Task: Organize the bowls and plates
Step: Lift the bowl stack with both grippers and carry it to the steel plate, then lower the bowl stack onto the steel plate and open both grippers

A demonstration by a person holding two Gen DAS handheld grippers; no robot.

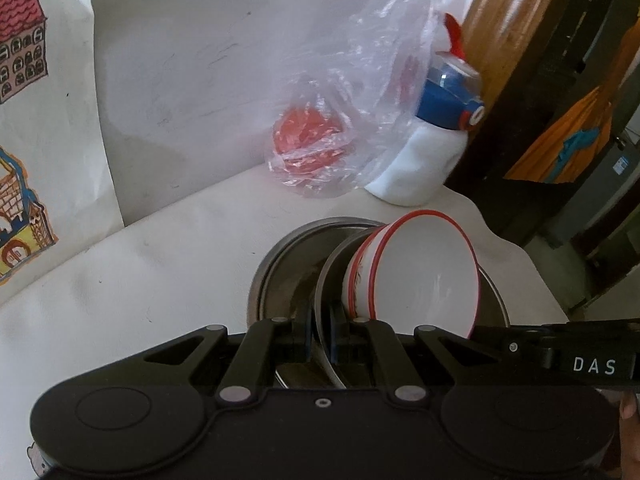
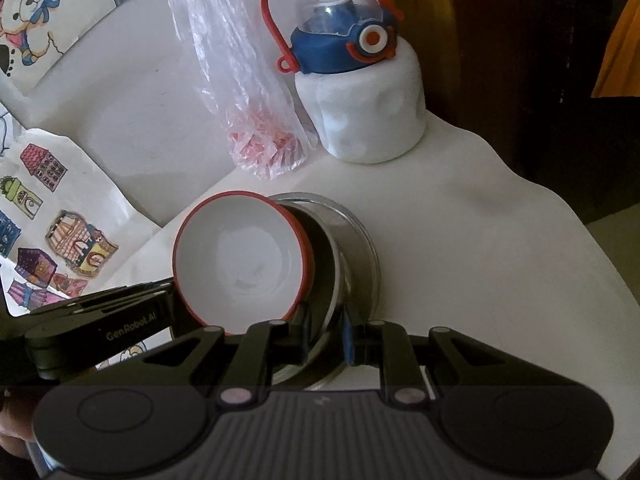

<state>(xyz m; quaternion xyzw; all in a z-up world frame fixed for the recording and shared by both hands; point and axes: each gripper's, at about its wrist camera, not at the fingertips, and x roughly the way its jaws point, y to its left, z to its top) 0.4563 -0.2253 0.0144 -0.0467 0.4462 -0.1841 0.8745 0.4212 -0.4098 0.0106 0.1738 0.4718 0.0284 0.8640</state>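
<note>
A white bowl with a red rim (image 1: 424, 272) lies tilted inside a steel plate (image 1: 332, 280), which stands tilted on edge over a second steel plate (image 1: 280, 256) lying on the white table. My left gripper (image 1: 321, 334) is shut on the near rim of the tilted steel plate. In the right wrist view the same bowl (image 2: 244, 264) leans against the steel plate (image 2: 326, 280), and my right gripper (image 2: 326, 336) is shut on that plate's near rim. The other gripper's arm shows beside the bowl in each view.
A clear plastic bag with red contents (image 1: 320, 136) and a white bottle with a blue lid (image 2: 356, 96) stand at the back of the white table (image 2: 480, 240). Sheets with coloured drawings (image 2: 60, 232) lie at the left. The table edge curves at the right.
</note>
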